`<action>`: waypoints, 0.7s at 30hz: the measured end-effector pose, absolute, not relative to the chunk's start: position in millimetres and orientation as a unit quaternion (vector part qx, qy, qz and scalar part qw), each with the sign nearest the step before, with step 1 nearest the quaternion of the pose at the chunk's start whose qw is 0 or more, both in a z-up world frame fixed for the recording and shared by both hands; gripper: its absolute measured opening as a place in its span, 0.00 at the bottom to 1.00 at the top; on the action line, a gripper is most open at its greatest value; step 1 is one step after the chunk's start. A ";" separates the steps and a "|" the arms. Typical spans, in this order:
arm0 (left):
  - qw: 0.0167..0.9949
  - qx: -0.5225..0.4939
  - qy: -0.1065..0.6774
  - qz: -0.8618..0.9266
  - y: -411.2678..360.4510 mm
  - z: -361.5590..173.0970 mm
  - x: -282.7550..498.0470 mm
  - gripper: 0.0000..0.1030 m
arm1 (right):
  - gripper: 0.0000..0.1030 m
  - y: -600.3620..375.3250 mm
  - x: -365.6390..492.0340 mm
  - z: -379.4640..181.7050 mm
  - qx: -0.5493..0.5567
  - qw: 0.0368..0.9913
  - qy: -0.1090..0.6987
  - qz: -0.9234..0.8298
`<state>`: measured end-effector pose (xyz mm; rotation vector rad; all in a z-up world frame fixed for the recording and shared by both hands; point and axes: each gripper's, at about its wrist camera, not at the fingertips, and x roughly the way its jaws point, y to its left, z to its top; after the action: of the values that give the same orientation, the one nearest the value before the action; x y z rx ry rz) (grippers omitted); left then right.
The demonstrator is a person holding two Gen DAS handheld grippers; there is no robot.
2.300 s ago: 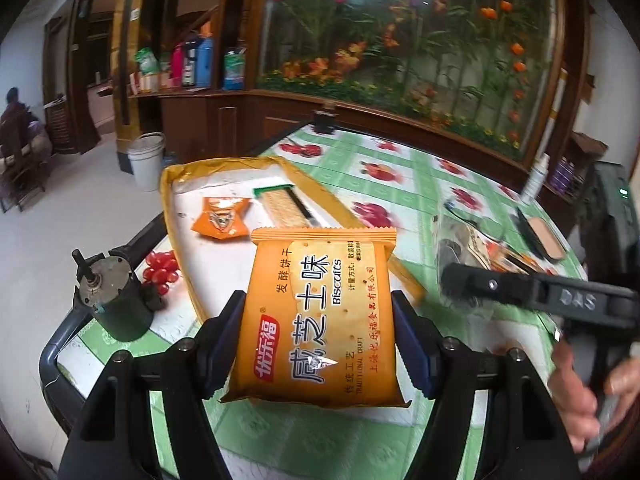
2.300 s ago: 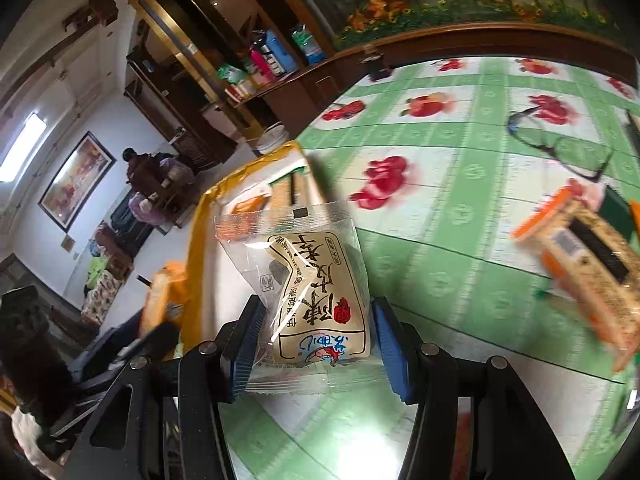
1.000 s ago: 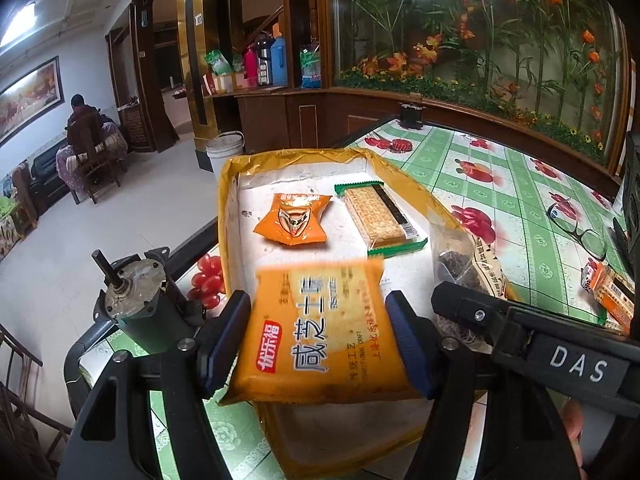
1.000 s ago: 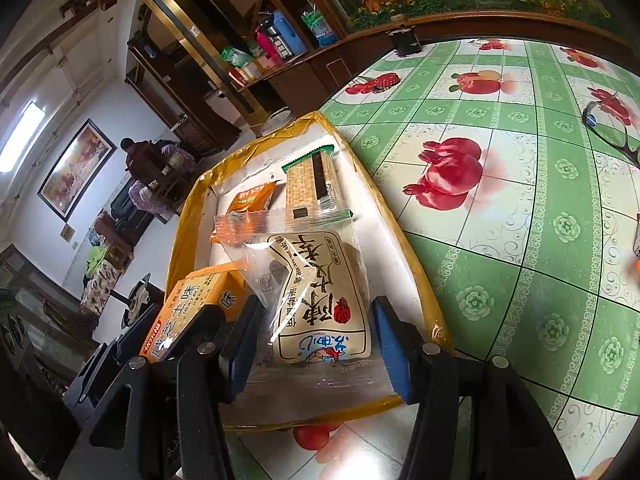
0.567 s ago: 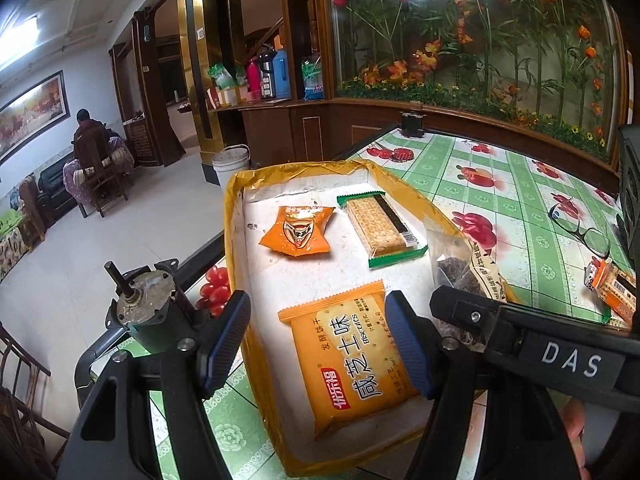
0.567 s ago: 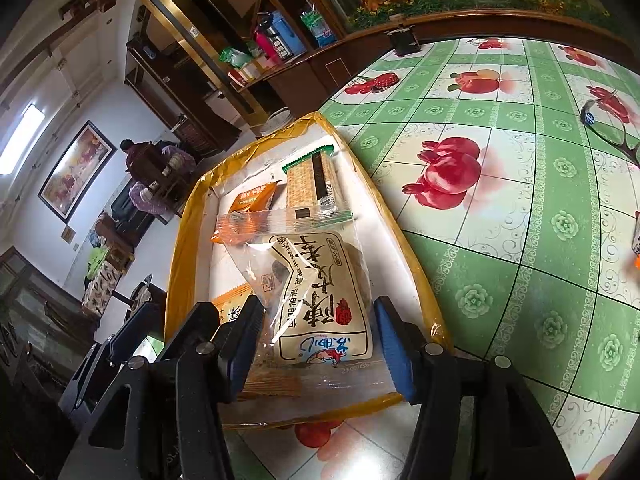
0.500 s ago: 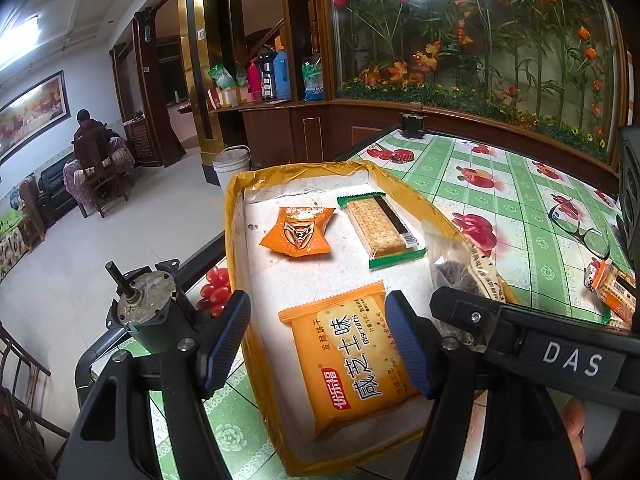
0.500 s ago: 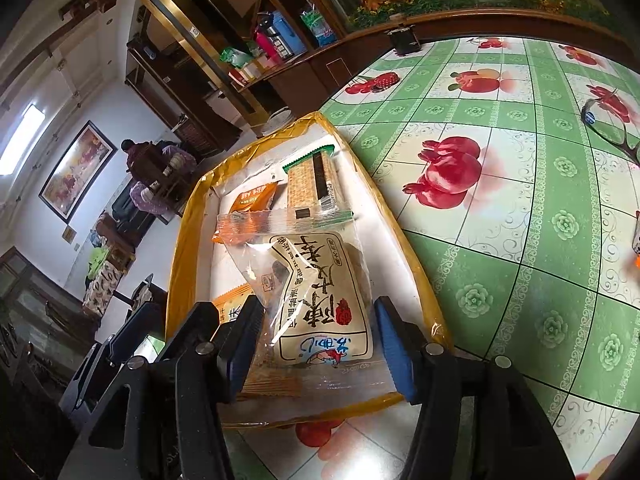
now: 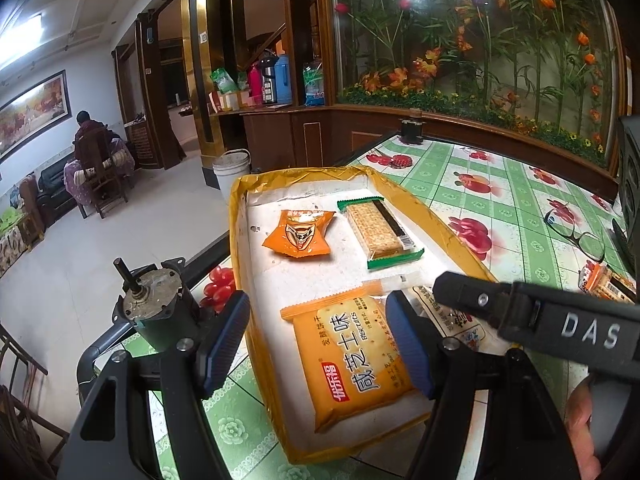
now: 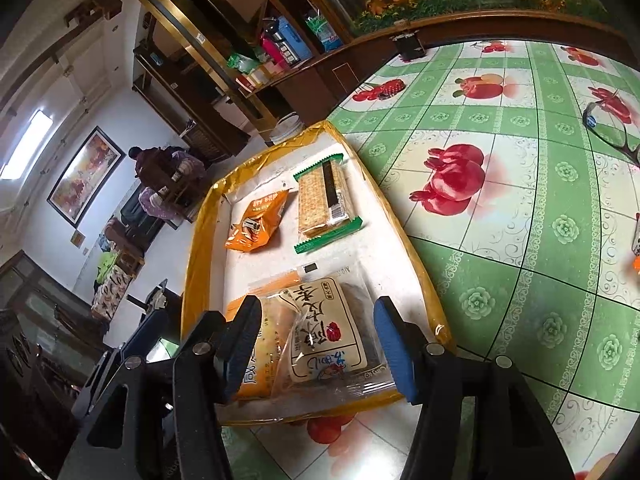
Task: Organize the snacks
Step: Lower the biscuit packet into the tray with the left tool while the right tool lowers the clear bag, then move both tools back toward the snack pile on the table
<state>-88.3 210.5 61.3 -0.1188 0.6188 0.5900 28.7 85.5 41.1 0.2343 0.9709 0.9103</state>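
- Left tongs [image 9: 316, 316] are open and hold nothing; the orange biscuit pack [image 9: 352, 356] lies flat in the tray [image 9: 234, 240] below the gap, clear of both pads
- Right tongs [image 10: 316, 320] straddle the clear pack [image 10: 332, 328]; its edges come right up to both pads, and I cannot tell whether they press on it or have let go
- The clear pack sits in the tray's near right corner, its left side lapping over the biscuit pack; its long axis runs along the line the right tongs point, away from the wrist
- Two more snacks lie flat at the tray's far end, side by side and apart from the near pair
- One loose snack [image 9: 606, 282] in orange wrap is out on the table [image 10: 520, 200], well off to the right of the tray, at the very edge of both views
- That snack lies on the right tongs' side, with the left tongs across the tray from it, so the right hand looks the nearer one to fetch it, once the clear pack is freed
- Its long axis is too cropped to tell
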 end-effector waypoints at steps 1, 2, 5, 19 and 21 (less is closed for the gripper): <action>0.909 -0.056 0.299 0.286 209.6 61.5 -89.6 0.68 | 0.62 84.5 27.9 42.6 0.109 0.781 0.447 0.422; 0.909 -0.054 0.298 0.286 207.7 61.5 -91.5 0.68 | 0.62 83.4 27.2 44.7 0.110 0.782 0.445 0.422; 0.911 -0.051 0.297 0.280 203.6 61.9 -96.1 0.68 | 0.61 80.3 24.8 48.0 0.112 0.783 0.441 0.423; 0.917 -0.030 0.282 0.281 192.2 73.5 -114.4 0.74 | 0.61 63.2 24.5 54.9 0.129 0.786 0.435 0.421; 0.918 -0.026 0.280 0.281 189.4 75.1 -116.1 0.74 | 0.61 59.9 24.8 55.3 0.131 0.786 0.435 0.420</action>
<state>-116.1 189.4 75.1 -0.0542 0.5764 0.5777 24.8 59.9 55.3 0.2832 0.9372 0.9050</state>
